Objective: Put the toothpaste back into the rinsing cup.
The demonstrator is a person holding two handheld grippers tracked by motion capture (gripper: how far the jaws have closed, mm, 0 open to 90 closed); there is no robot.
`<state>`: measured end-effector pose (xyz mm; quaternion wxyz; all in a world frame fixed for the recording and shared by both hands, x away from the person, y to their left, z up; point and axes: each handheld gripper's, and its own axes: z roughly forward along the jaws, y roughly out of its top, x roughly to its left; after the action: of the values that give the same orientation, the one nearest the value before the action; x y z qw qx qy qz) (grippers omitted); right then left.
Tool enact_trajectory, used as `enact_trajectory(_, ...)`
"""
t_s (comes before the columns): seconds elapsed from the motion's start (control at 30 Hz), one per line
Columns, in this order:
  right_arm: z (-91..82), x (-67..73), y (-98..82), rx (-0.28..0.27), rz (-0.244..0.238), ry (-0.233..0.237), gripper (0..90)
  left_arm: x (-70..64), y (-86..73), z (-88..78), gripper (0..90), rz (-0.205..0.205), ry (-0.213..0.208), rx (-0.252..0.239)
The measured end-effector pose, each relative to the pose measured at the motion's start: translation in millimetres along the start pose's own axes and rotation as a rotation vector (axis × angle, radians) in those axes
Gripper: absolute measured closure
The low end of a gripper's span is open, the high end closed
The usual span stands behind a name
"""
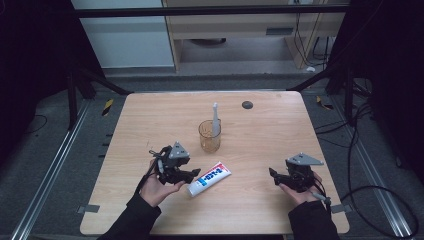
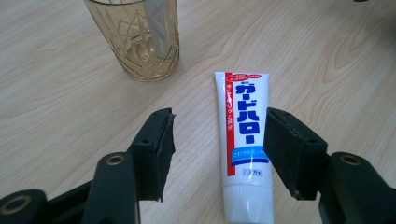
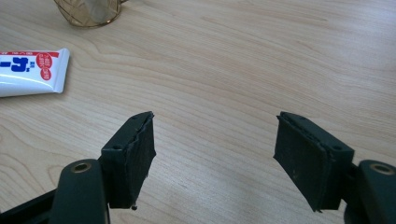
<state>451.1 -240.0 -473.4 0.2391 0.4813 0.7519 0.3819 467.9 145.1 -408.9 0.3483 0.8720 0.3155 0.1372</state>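
A white toothpaste tube [image 1: 210,178] with blue and red print lies flat on the wooden table [image 1: 260,140], cap end toward me. My left gripper [image 1: 192,175] hovers at its cap end, open. In the left gripper view the tube [image 2: 245,140] shows between the wide jaws of the left gripper [image 2: 219,126], nearer the right one, and neither pad touches it. Behind it stands an amber glass [image 1: 209,136] holding a white toothbrush [image 1: 215,117]. My right gripper [image 1: 274,175] rests low at the front right, open, with bare wood between its jaws [image 3: 215,135].
A small dark round disc [image 1: 247,104] sits near the table's far edge. In the right gripper view the tube's flat end [image 3: 28,72] and the glass base [image 3: 88,11] lie at the upper left. Cables [image 1: 360,150] trail on the floor to the right.
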Motion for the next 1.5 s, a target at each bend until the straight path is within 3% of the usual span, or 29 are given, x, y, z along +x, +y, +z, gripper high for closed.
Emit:
enact_trajectory(0.63,3.8,-0.6,2.8,0.017,-0.013,0.002,28.9,-10.8,11.9,36.3,43.7,0.041,-0.04,0.114)
enact_trajectory(1.5,6.8,-1.6,4.1,0.028,-0.02,0.0,29.1,-19.6,24.1,62.0,44.1,0.112,-0.076,0.254)
